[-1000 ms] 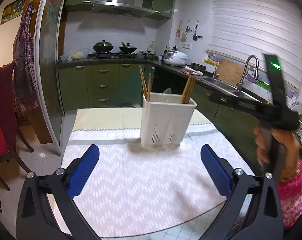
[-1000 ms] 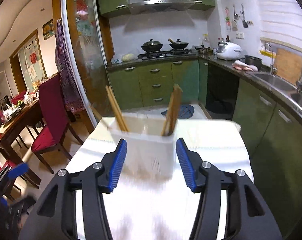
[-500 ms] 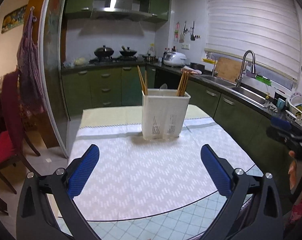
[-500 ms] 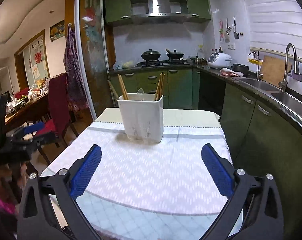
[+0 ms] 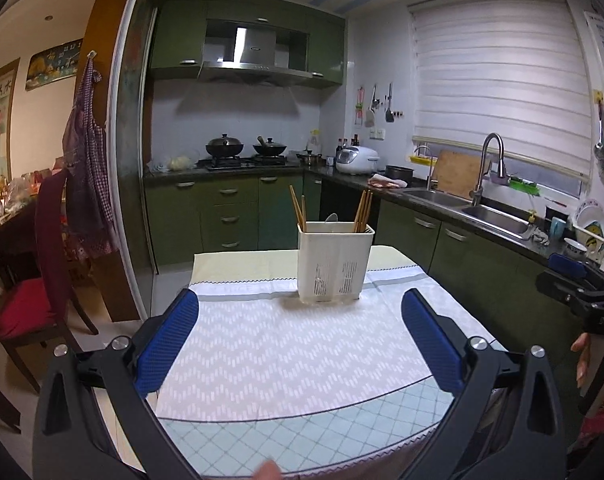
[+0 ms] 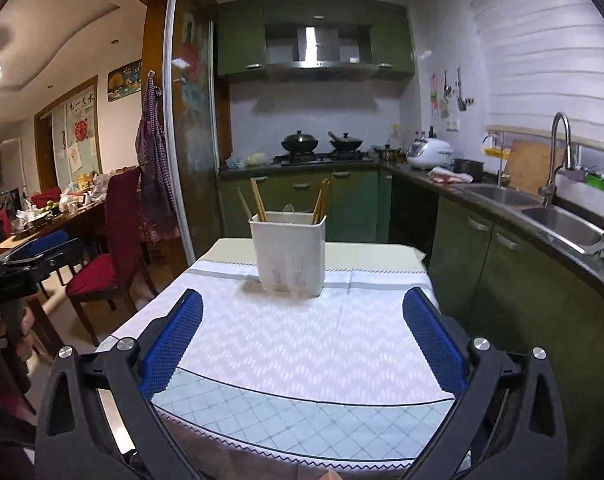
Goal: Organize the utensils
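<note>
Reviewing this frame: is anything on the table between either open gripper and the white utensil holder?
Nothing visible. From the left gripper and the right gripper, both open and empty, only bare patterned tablecloth stretches to the utensil holder, which stands upright with chopsticks inside.

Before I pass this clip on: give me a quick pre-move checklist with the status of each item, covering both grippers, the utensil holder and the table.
1. Left gripper open, nothing between its pads: ok.
2. Right gripper open and empty: ok.
3. White utensil holder upright on the tablecloth, clear of both grippers: ok.
4. Chopsticks standing in the holder's left and right ends: ok.
5. Loose utensils left on the cloth: none seen, ok.
6. What fills the holder's middle compartment: cannot tell.
</note>
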